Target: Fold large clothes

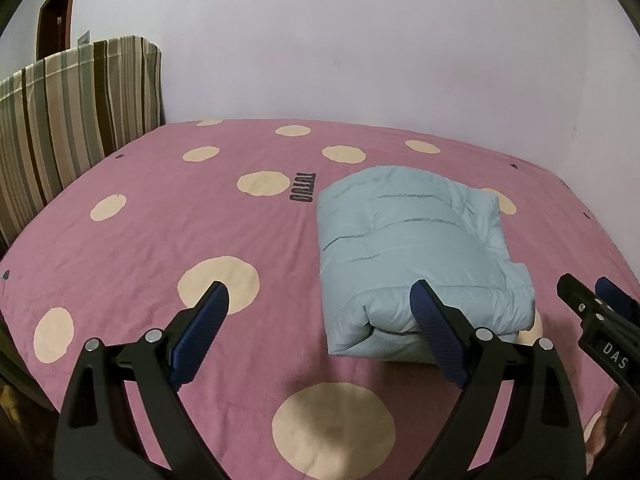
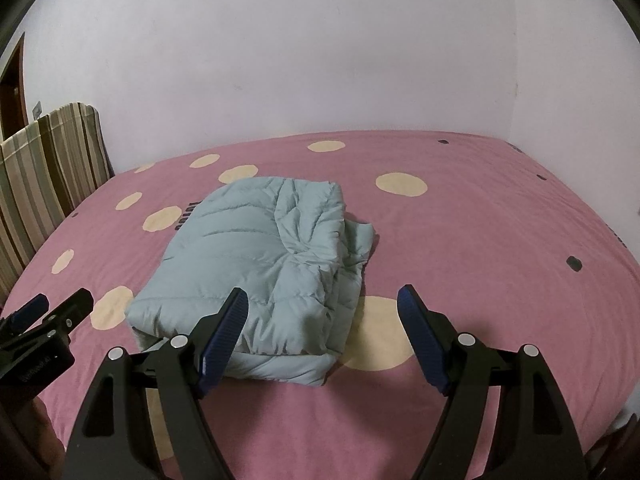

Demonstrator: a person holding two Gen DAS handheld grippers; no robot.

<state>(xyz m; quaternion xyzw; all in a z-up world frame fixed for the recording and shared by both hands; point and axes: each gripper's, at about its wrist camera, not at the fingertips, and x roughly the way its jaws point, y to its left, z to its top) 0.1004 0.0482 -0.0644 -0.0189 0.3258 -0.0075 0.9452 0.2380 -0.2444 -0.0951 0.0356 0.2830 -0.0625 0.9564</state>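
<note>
A light blue puffer jacket (image 1: 412, 252) lies folded into a thick rectangular bundle on the pink bed sheet (image 1: 160, 240). It also shows in the right wrist view (image 2: 260, 264). My left gripper (image 1: 320, 292) is open and empty, above the sheet just in front of the bundle's near left corner. My right gripper (image 2: 322, 296) is open and empty, above the bundle's near right corner. The right gripper also shows at the right edge of the left wrist view (image 1: 596, 300). The left gripper shows at the left edge of the right wrist view (image 2: 52, 308).
The pink sheet (image 2: 480, 240) has cream dots and covers a bed against a white wall (image 1: 360, 40). A striped cushion (image 1: 68, 120) stands at the bed's left end, with a brown door (image 1: 56, 16) behind it.
</note>
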